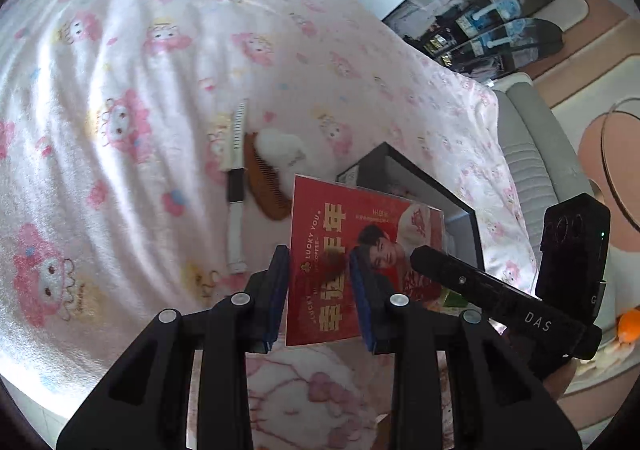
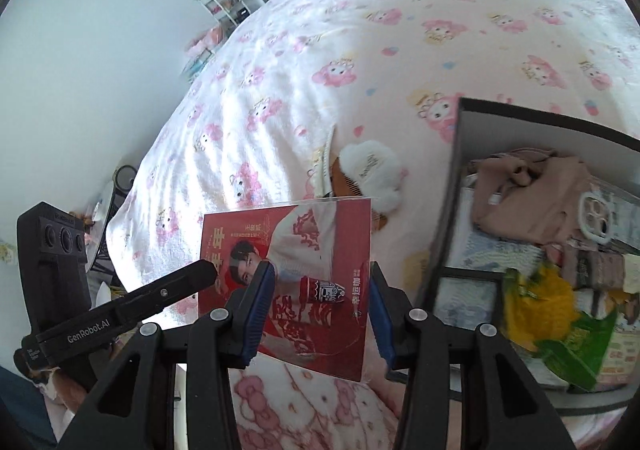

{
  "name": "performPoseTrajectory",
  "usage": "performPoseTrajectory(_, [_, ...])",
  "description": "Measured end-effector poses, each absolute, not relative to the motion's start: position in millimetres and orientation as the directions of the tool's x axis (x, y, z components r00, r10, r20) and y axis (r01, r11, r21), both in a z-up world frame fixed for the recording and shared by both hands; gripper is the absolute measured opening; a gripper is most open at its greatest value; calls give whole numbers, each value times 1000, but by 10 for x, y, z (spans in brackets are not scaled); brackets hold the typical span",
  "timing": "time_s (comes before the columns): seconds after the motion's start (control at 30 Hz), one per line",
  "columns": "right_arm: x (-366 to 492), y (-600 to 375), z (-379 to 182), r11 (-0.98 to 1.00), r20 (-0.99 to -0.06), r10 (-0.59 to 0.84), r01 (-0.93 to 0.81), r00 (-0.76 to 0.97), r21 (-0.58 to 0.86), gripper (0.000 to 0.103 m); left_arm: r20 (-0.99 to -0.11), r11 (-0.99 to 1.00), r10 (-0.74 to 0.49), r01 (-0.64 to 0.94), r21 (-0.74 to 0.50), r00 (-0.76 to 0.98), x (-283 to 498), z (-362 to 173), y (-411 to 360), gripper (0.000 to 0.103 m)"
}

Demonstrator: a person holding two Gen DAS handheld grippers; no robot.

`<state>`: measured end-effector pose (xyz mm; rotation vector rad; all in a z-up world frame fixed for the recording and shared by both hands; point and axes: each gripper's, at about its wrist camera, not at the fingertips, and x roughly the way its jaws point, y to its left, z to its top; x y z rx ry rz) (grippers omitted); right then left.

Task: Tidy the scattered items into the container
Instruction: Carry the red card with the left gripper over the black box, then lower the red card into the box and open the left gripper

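**Claws half open around the card, container part filled**

Left claw (image 1: 320, 262) stands half open, framing the red card (image 1: 384, 209) at lower centre. The right claw (image 2: 320, 274) is spread likewise. Whether either pinches it, I cannot tell. At right, the black container (image 2: 452, 185) already holds cloth and packets. White comb (image 1: 237, 137), brown comb (image 1: 264, 185) and puff (image 1: 280, 149) remain mid-frame on the bed (image 1: 120, 49).

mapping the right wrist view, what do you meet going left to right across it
other gripper → red card → white puff → black box → beige cloth → phone case
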<state>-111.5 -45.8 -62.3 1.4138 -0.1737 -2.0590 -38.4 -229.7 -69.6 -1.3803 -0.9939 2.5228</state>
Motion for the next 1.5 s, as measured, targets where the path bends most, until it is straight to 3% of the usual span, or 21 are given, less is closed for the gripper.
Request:
performPoseTrajectory(0.37, [-1010, 1352, -472, -907, -811, -420, 230, -407, 354, 42, -676, -762, 589, -27, -647, -442, -958, -618, -619, 29])
performPoseTrajectory(0.67, [-1028, 2203, -565, -925, -810, -375, 131, -451, 356, 43, -703, -749, 639, -44, -661, -313, -1285, -929, 237, 32])
performPoseTrajectory(0.97, [-1152, 2339, -693, -940, -826, -338, 119, -450, 320, 43, -732, -764, 625, -24, -644, -271, -1379, -1111, 410, 35])
performPoseTrajectory(1.1, [-1181, 2103, -694, -954, -837, -290, 210, -465, 214, 43, -724, -744, 635, 38, -667, -269, -1330, -1248, 261, 38])
performPoseTrajectory(1.27, [-1299, 1894, -881, -939, -862, -321, 247, -391, 238, 43, -764, -776, 574, 102, -623, -296, -1253, -1273, -7, 38])
performPoseTrajectory(1.5, [-1264, 1843, -1051, -953, -884, -277, 223, -376, 204, 45, -762, -767, 599, 99, -635, -246, -1293, -1297, -85, 38])
